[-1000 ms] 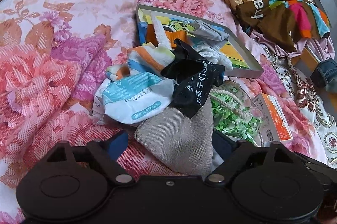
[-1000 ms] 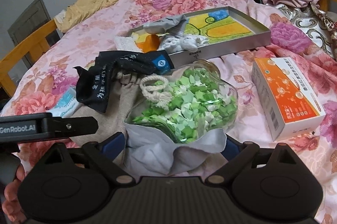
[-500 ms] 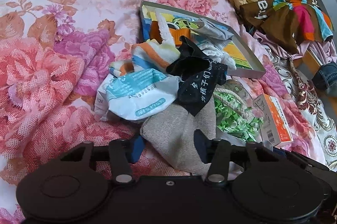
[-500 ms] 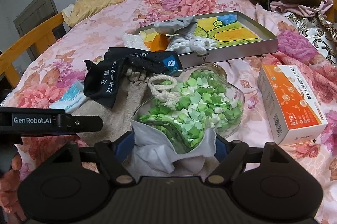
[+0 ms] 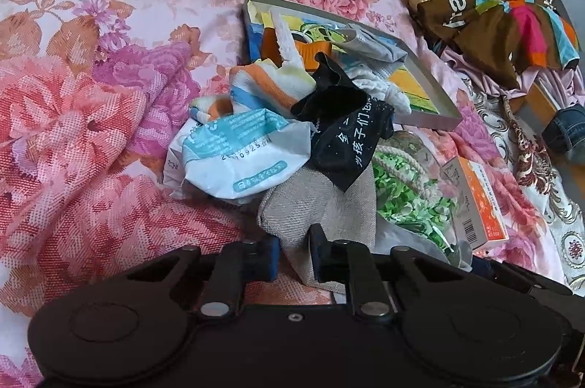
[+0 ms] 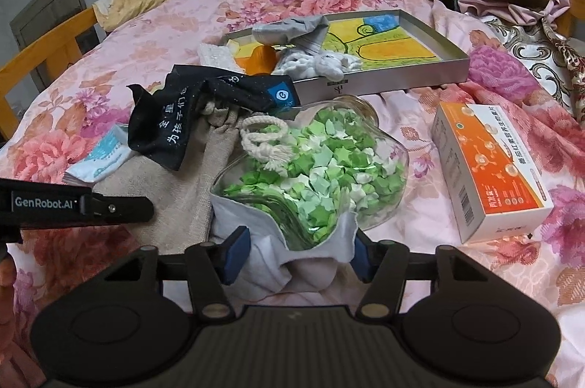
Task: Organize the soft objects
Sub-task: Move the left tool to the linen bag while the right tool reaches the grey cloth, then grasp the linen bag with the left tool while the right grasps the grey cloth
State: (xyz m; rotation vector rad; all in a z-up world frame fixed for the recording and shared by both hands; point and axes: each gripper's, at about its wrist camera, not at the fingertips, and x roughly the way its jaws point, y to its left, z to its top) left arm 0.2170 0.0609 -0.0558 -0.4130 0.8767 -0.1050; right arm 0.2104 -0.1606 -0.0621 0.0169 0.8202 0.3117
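"GenRobot.AI" marks the left gripper (image 5: 294, 254), fingers just clenched on beige pouch (image 5: 321, 205); right gripper (image 6: 294, 254) fingers closing around grey cloth (image 6: 310, 256).

The grey cloth (image 6: 310, 260) hides the star jar's (image 6: 329, 168) near end.
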